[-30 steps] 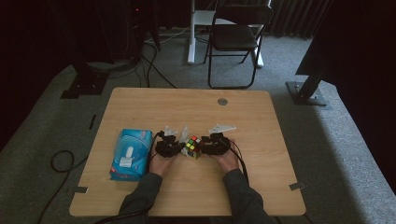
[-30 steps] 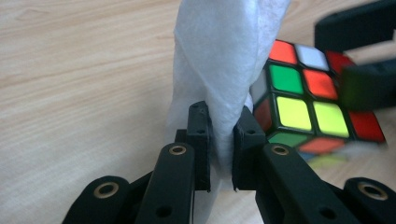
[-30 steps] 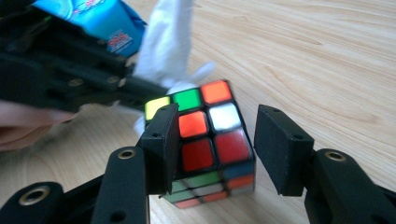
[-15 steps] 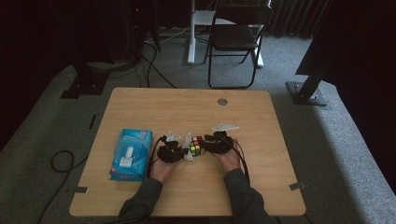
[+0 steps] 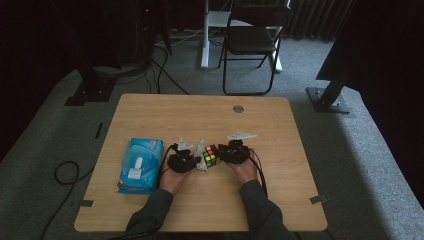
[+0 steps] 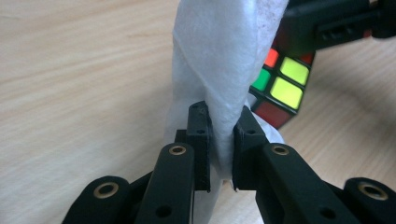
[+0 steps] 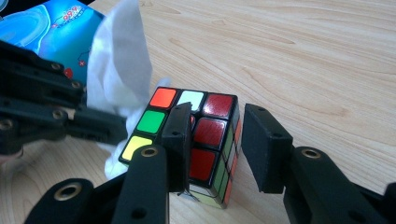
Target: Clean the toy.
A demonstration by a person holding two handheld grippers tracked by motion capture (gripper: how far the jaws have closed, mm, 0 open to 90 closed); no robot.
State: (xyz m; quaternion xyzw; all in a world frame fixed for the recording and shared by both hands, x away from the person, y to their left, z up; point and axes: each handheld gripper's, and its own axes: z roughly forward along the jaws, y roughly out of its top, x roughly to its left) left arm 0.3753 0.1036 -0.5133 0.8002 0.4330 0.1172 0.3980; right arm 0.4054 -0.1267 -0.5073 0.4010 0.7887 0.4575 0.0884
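The left gripper (image 6: 221,140) is pinching a white wipe (image 6: 224,56) between narrow jaws, pressing it against the puzzle cube (image 5: 211,155). The right gripper (image 7: 215,140) is standing with jaws apart around the cube's edge, not visibly clamping it. Since a second ago, both hands have been edging slightly rightward; the blue wipes pack (image 5: 140,164) is staying put.
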